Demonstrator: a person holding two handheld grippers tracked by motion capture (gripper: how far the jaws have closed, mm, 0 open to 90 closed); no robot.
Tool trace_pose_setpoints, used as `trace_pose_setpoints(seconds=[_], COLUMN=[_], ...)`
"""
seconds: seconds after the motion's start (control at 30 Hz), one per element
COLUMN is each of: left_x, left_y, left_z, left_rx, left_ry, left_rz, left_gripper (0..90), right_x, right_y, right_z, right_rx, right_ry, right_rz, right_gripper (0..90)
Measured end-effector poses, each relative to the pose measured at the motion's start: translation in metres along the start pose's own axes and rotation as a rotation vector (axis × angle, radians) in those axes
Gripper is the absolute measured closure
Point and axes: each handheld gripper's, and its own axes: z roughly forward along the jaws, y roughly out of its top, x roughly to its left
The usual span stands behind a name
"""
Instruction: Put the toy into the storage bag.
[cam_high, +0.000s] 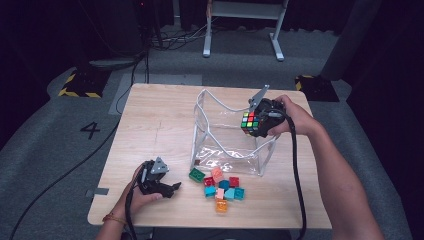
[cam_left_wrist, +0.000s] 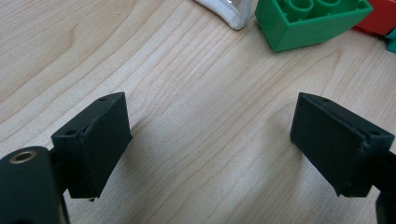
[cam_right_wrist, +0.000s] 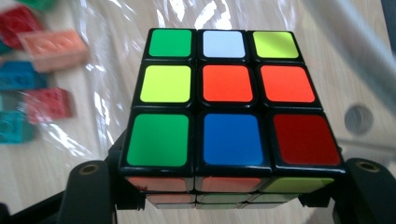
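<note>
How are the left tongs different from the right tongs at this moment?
The left tongs stand open and hold nothing; the right tongs are shut on the puzzle cube. The left tongs sit low at the table beside the green brick; the right tongs are raised over the clear bag. Both have black jaws.

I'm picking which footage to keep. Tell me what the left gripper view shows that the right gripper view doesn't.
Left gripper view: the left gripper with jaws wide apart over bare wooden table, nothing between them, a green brick close ahead and a corner of the clear bag.

Right gripper view: the right gripper shut on a puzzle cube, its coloured top face toward the camera, above the bag's plastic.

Both: the table, the bag and toy bricks.
</note>
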Motion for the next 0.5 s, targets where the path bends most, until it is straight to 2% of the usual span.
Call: trace_pose_setpoints(seconds=[0.03,0.17,0.3,0.43,0.5], left_x=[0.0,0.0,0.0001,0.0,0.0], left_y=[0.0,0.0,0.0,0.0,0.0], left_z=[0.0,0.0,0.0,0.0,0.0], left_rx=[0.0,0.0,0.0,0.0,0.0], left_ry=[0.0,0.001,0.001,0.001,0.001], left_rz=[0.001,0.001,0.002,0.001,0.001], left_gripper=[12.3,12.3,12.3,12.3,12.3], right_x=[-0.0025,-0.0047,-0.0038,-0.0009,0.0033], right_y=[-0.0005,-0.0041,-0.0057,-0.0031,-0.0023], right_z=[0.0023,0.0084,0.009,0.0119,0.0115], right_rx=[0.02,0.111,0.149,0.202,0.233], right_ry=[-0.012,-0.032,-0.036,-0.063,-0.063], right_rz=[-0.01,0.001,-0.005,-0.025,0.006], right_gripper=[33.9,33.9,33.8,33.7,32.8])
